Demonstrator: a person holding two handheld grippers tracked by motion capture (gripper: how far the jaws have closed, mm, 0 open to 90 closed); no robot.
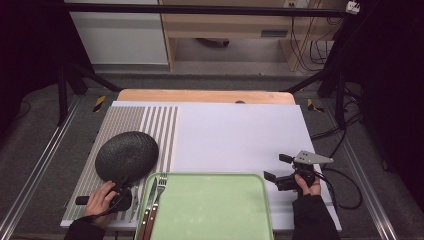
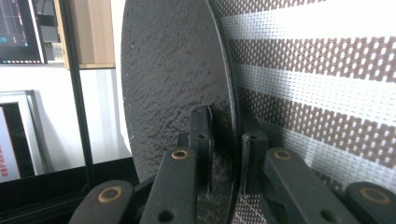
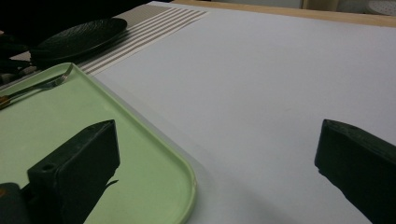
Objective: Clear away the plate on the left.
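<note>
1. The left hand (image 1: 101,196) comes in at the table's front left corner, wrapped round the left gripper (image 1: 121,186), which points away from the person toward the black textured plate (image 1: 126,155).
2. In the left gripper view its jaws are clamped on the near rim of that plate (image 2: 173,79), one jaw on each face. No gap shows between pads and rim.
3. The plate lies over the striped placemat (image 1: 150,125) near the table's left edge, its front edge raised a little in the grip, as far as the high view lets one judge.
4. The right hand (image 1: 306,186) rests near the front right corner and holds the right gripper (image 1: 277,167) level, pointing left; its jaws stand wide apart over the bare white table cover (image 1: 235,135), with nothing between them.
5. A green tray (image 1: 215,210) sits at the front edge, cut off by the bottom of the high view.
6. A fork (image 1: 159,192) and a knife (image 1: 149,200) lie along the tray's left rim; their handles run out of view.
</note>
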